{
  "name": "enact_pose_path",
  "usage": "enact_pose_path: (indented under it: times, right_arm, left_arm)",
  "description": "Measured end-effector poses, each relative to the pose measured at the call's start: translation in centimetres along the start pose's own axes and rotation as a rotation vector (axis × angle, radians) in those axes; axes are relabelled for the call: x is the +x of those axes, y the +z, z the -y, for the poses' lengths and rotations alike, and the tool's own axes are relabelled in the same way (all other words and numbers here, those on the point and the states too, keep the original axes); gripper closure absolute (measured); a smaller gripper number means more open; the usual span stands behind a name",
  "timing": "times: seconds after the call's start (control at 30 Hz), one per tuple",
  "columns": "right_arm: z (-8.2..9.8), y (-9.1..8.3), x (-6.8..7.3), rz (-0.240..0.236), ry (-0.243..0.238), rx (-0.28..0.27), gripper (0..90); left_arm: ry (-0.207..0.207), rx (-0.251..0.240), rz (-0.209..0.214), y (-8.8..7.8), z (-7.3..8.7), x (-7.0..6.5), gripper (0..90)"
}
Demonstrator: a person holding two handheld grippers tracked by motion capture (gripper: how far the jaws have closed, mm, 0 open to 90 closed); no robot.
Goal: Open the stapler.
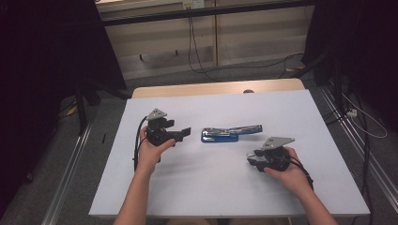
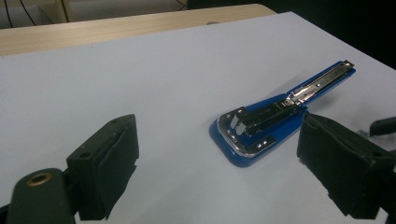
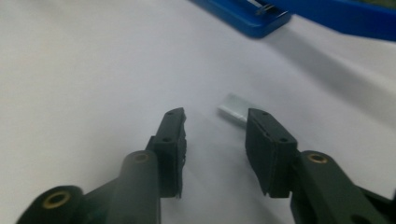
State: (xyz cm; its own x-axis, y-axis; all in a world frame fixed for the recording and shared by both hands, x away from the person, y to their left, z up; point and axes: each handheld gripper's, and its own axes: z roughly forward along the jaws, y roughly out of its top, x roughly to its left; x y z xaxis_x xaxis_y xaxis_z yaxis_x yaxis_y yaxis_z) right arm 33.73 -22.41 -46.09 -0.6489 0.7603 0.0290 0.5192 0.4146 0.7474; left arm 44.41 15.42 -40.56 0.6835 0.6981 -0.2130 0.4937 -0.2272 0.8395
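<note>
Stapler: glossy blue plastic w/ shiny metal. Table: matt white top, wood edge.

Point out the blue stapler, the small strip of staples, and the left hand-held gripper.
blue stapler [image 2: 252, 128]: left gripper view, on its opened metal tray.
strip of staples [image 3: 233, 106]: right gripper view, on its shiny top face.
left hand-held gripper [image 1: 183, 132]: high view, between its jaw tips.

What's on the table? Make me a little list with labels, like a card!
table: white top, wooden edge at the far side
stapler: blue, swung open, lying in the middle
small silver piece: maybe a strip of staples, just ahead of the right jaws
left hand-held gripper: open, pointing at the stapler
right hand-held gripper: open, nothing between its jaws
</note>
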Motion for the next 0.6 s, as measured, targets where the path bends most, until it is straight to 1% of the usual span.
enact_pose_path:
  times: [0.1, 0.13, 0.17, 0.2, 0.23, 0.27, 0.3, 0.33, 0.37, 0.4, 0.5, 0.6]
  right_arm:
    - [-0.1, 0.2, -0.4, 0.012, 0.004, 0.0, 52.0]
    - [-0.1, 0.5, -0.5, 0.005, -0.003, 0.006, 51.2]
    - [0.0, 0.6, -0.7, -0.002, -0.001, -0.008, 50.6]
    - [-0.1, 0.7, -0.8, -0.014, 0.0, -0.011, 49.5]
    - [-0.2, 0.8, -0.8, -0.011, -0.017, -0.014, 47.1]
    - [-0.3, 0.9, -0.9, -0.012, -0.029, -0.011, 44.0]
    - [-0.4, 1.1, -1.0, -0.013, -0.035, -0.004, 41.3]
    - [-0.5, 1.2, -1.1, -0.017, -0.036, -0.003, 40.5]
    - [-0.6, 1.3, -1.2, -0.016, -0.036, -0.005, 41.8]
    - [-0.6, 1.4, -1.3, -0.018, -0.044, -0.005, 43.1]
    - [-0.7, 1.5, -1.1, -0.037, -0.08, -0.009, 47.0]
    - [-0.6, 1.3, -0.9, -0.05, -0.083, -0.009, 52.5]
  left_arm:
    - [0.005, 0.001, 0.001, 0.0, 0.0, 0.0, 13.0]
    - [0.001, -0.002, 0.002, 0.0, 0.0, 0.0, 13.0]
    - [0.005, 0.003, 0.003, 0.0, 0.0, 0.0, 13.0]
    - [-0.004, 0.002, 0.004, 0.1, 0.1, -0.1, 13.0]
    - [0.004, 0.013, 0.004, 0.1, 0.1, 0.0, 12.8]
    - [0.001, 0.012, 0.006, 0.2, 0.1, 0.0, 12.6]
    - [-0.002, 0.01, 0.007, 0.3, 0.2, -0.1, 12.6]
    - [-0.002, 0.013, 0.009, 0.3, 0.2, -0.1, 12.6]
    - [0.003, 0.018, 0.006, 0.3, 0.2, -0.1, 12.6]
    - [-0.003, 0.012, 0.007, 0.3, 0.2, -0.1, 12.6]
    - [-0.001, 0.009, 0.008, 0.3, 0.2, -0.1, 12.6]
    - [0.0, 0.014, 0.006, 0.2, 0.2, -0.1, 12.6]
